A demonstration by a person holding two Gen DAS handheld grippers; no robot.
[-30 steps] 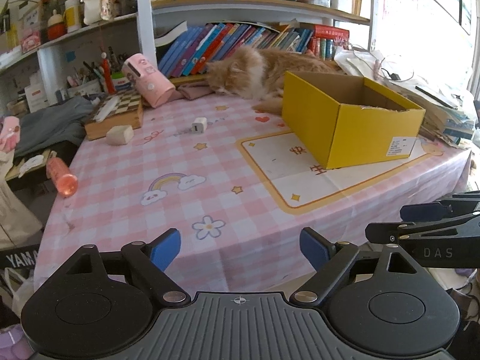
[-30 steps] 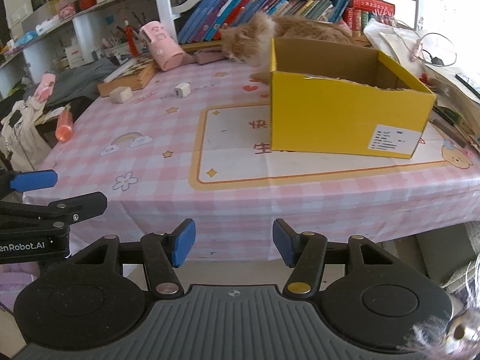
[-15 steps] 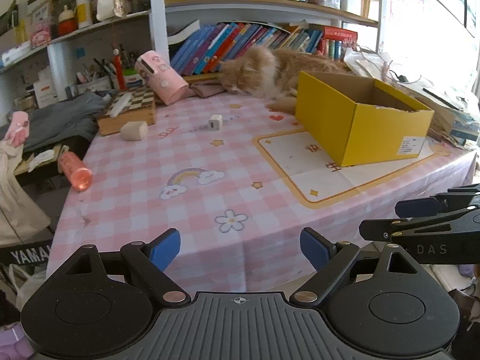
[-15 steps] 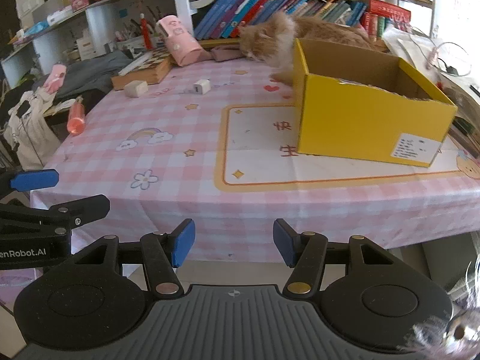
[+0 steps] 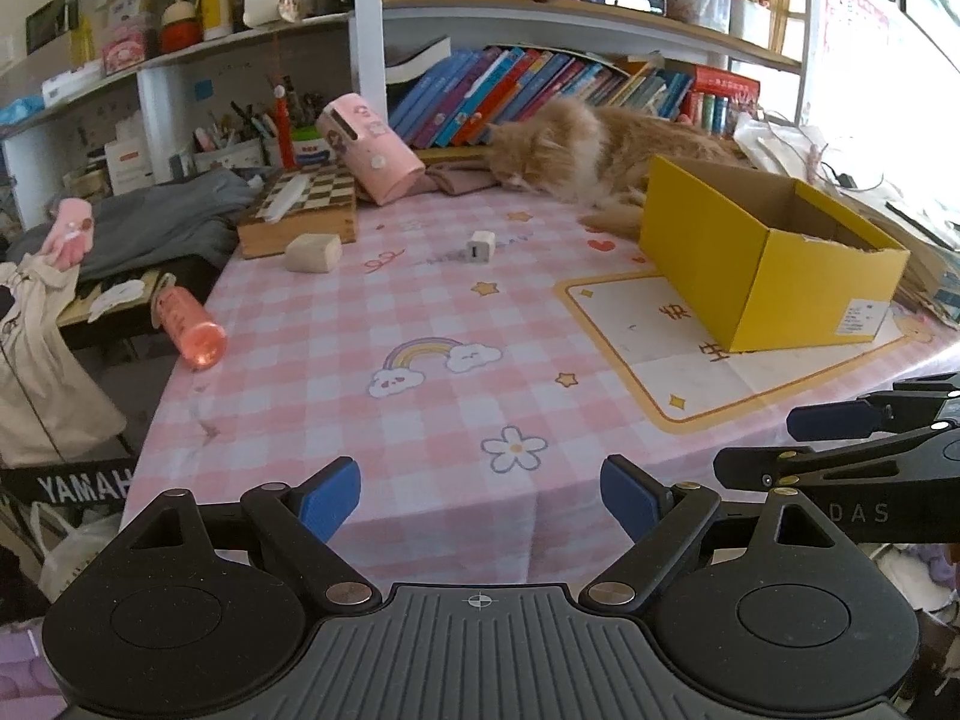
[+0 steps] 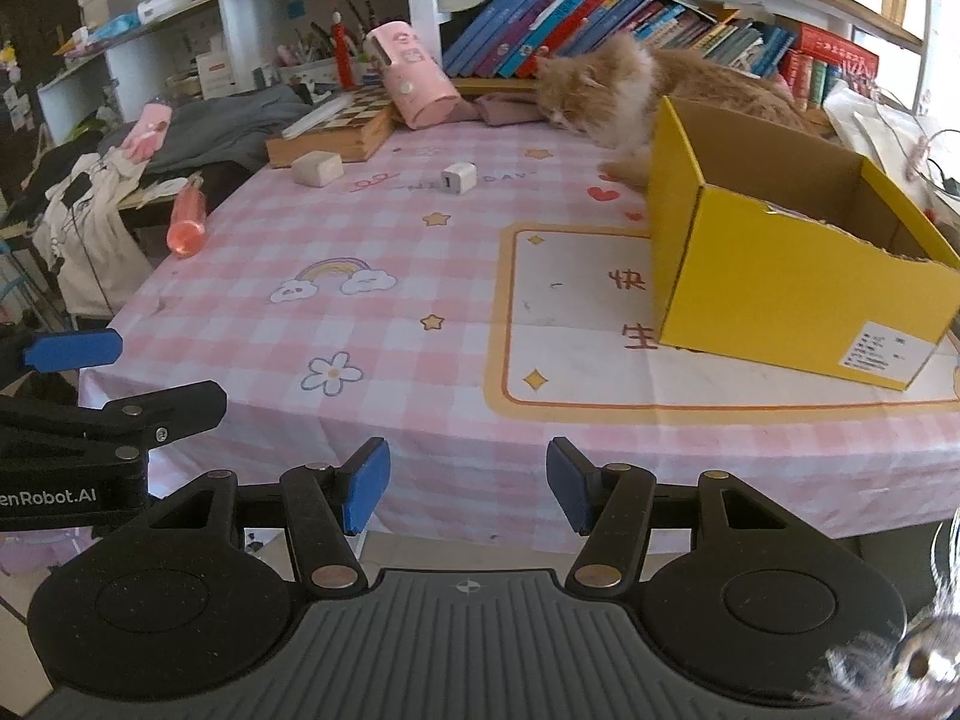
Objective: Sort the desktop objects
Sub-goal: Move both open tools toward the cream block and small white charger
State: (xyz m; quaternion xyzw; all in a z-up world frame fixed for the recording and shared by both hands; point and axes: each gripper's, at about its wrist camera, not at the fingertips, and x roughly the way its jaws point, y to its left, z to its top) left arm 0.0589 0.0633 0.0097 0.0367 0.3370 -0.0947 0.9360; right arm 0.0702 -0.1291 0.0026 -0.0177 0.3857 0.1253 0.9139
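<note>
Both grippers hang off the near edge of the table [image 5: 420, 420], jaws spread wide and holding nothing. From the left gripper [image 5: 480, 495], the small white charger [image 5: 480, 245] lies straight ahead at twelve o'clock, the beige block [image 5: 313, 252] at eleven, and the orange bottle [image 5: 191, 327] at ten, its long axis pointing back and left. The yellow box [image 6: 798, 276] sits at one o'clock from the right gripper [image 6: 468, 492]. The left gripper looks nearer the loose items.
</note>
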